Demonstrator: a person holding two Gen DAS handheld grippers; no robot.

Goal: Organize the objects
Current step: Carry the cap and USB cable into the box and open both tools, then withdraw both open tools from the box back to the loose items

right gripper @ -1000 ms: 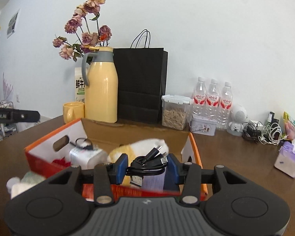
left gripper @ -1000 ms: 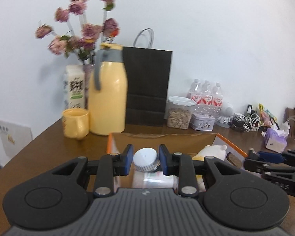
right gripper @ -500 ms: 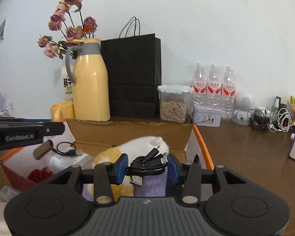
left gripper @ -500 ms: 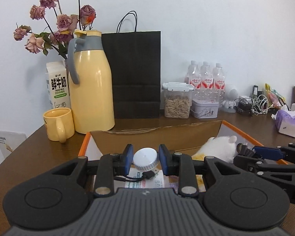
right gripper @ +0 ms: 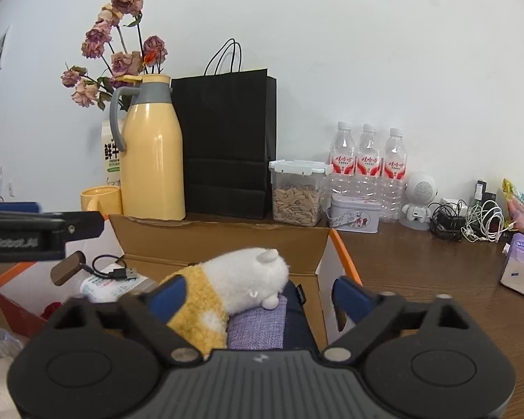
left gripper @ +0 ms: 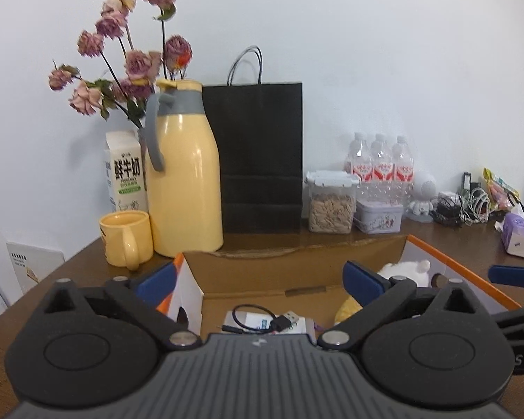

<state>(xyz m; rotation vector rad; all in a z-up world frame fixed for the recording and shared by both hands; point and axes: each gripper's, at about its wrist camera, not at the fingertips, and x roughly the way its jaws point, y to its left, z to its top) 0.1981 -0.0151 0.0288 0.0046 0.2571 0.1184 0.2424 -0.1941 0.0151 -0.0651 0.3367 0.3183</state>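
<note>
**Over the box: both claws empty, contents loose**

Above the cardboard box (left gripper: 297,262) my left claw (left gripper: 258,281) is spread wide, holding nothing; right claw (right gripper: 258,291) likewise apart. Inside the box: short USB cable (left gripper: 262,319) lying on a wipes pack (right gripper: 111,284), plush toy (right gripper: 234,279) on purple cloth (right gripper: 256,326) at the box's right end. Cable's light, floppy, so I'd pinch the coil, not a plug. Plush is soft and squashy; grab mid-body.
</note>
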